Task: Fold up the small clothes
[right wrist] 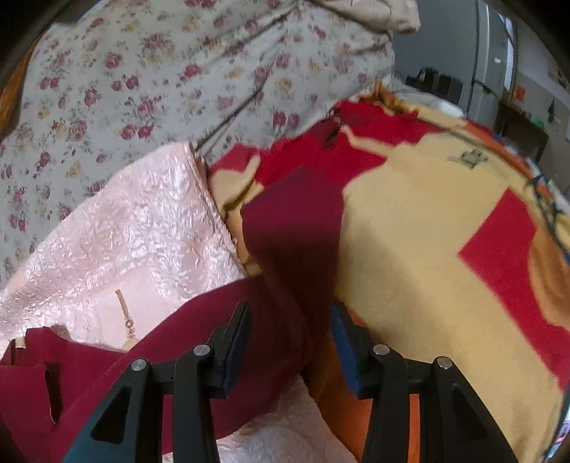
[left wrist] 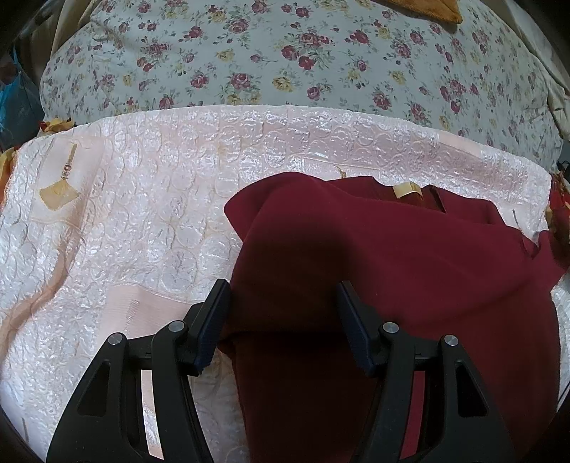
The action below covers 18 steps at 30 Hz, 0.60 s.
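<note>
A dark red garment (left wrist: 409, 270) lies on a shiny pink quilted cloth (left wrist: 124, 220), with one sleeve folded over its body and a cream neck label (left wrist: 408, 189) at the far edge. My left gripper (left wrist: 283, 295) is open, its jaws wide apart over the folded part of the garment. In the right wrist view the garment (right wrist: 199, 338) has its other sleeve (right wrist: 292, 220) stretched out onto a red and yellow blanket (right wrist: 427, 249). My right gripper (right wrist: 290, 317) is open, its jaws on either side of that sleeve.
A floral quilt (left wrist: 285, 53) is bunched behind the pink cloth (right wrist: 124, 231). An orange cloth (left wrist: 427, 10) lies at the far top. Room furniture and cables (right wrist: 498, 107) stand beyond the bed at the right.
</note>
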{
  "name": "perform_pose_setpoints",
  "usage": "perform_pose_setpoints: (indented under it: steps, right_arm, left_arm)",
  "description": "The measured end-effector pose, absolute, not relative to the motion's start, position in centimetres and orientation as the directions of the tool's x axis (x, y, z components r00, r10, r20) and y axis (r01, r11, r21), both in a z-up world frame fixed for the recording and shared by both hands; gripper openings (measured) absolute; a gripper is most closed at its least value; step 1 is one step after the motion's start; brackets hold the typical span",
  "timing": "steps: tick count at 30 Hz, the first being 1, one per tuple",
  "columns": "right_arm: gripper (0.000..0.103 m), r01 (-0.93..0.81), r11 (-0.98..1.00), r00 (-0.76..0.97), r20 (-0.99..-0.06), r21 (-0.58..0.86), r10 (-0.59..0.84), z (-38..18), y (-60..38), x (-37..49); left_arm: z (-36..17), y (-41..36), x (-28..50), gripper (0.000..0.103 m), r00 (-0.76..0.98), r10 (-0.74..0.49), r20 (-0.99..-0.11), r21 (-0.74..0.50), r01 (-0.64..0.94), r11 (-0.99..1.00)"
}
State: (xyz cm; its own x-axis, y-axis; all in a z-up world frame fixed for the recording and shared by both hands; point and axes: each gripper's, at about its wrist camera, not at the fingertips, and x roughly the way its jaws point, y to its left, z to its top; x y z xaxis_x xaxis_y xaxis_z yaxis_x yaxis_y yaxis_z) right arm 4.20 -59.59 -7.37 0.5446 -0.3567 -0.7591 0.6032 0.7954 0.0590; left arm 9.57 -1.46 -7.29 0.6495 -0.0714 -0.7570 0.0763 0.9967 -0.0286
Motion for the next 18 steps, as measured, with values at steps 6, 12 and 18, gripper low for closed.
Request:
perform_pose_setpoints:
  steps: [6,12,18]
  right_arm:
    - [0.010,0.597,0.792,0.582,-0.749,0.130,-0.316,-7.7,-60.6,3.5]
    - [0.009,0.415,0.847,0.745,-0.659,0.332,-0.107,-4.0,-57.9,2.4]
    - [0.009,0.089,0.903,0.808,-0.560,0.420,0.181,-0.4,-47.7,3.9]
  left_arm:
    - [-7.0,-1.3,9.5,0.061,0.652,-0.080,-0.754,-0.039,0.078,0.996]
    - [-6.1,-0.8,9.2,0.061,0.670,-0.102,-0.735,-0.072,0.073,0.995]
    - [-5.6,-0.6,8.9,0.061,0.675,-0.126,-0.727,-0.101,0.076,0.992]
